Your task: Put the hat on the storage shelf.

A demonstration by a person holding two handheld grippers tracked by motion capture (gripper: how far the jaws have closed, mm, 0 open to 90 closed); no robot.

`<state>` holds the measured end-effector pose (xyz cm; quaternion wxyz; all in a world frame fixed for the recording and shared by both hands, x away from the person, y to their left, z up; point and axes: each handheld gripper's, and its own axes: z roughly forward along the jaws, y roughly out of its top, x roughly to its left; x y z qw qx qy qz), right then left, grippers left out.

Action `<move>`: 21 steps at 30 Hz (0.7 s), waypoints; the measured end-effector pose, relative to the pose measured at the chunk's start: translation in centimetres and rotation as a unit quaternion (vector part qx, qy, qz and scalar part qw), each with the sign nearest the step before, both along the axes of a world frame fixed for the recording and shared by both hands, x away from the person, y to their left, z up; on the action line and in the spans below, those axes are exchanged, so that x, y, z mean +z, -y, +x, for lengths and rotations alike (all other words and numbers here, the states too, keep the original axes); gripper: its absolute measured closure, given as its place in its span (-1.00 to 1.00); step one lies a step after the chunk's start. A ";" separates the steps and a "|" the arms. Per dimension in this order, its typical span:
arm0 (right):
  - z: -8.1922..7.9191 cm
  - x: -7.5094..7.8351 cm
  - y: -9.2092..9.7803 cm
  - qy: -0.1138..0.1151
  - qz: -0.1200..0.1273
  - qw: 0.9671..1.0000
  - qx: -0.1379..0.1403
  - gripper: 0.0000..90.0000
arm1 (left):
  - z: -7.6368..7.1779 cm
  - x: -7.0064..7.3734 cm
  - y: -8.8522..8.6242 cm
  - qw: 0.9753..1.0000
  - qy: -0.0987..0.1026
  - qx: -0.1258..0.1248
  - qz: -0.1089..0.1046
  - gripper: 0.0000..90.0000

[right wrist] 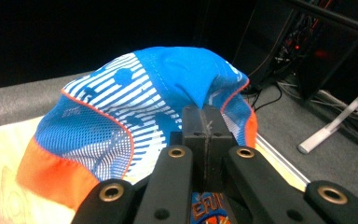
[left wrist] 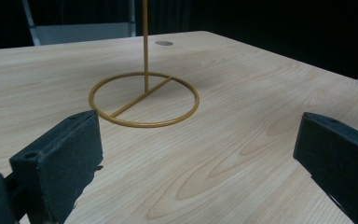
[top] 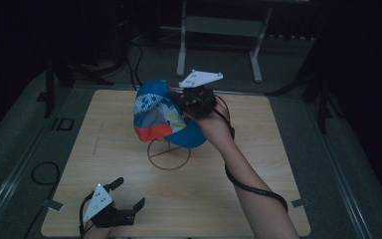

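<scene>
Here we pinch a blue cap (top: 166, 117) in our right gripper (top: 197, 101), jaws clamped on its fabric, above the wire stand (left wrist: 144, 95) mid-table; whether it hangs there yet is unclear. Our left gripper (top: 117, 206) rests near, jaws apart, empty.

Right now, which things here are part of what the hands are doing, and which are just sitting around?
In use:
- blue and orange cap, pinched in the right gripper
- wire stand under it
- left gripper, open, resting near the table edge

Just lying about:
- metal frame on the floor behind
- floor cables
</scene>
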<state>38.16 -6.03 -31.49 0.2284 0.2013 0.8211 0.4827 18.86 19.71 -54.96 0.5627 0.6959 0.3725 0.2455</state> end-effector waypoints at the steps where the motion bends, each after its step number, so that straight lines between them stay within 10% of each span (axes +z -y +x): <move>1: 0.0 -0.2 0.1 0.000 -0.002 1.000 0.000 1.00 | 0.0 0.0 0.0 1.000 -0.001 -0.001 0.001 -0.97; 21: -0.4 -3.1 2.5 -0.026 0.000 1.000 -0.003 1.00 | 0.1 -0.2 0.1 1.000 -0.005 -0.001 0.007 -0.97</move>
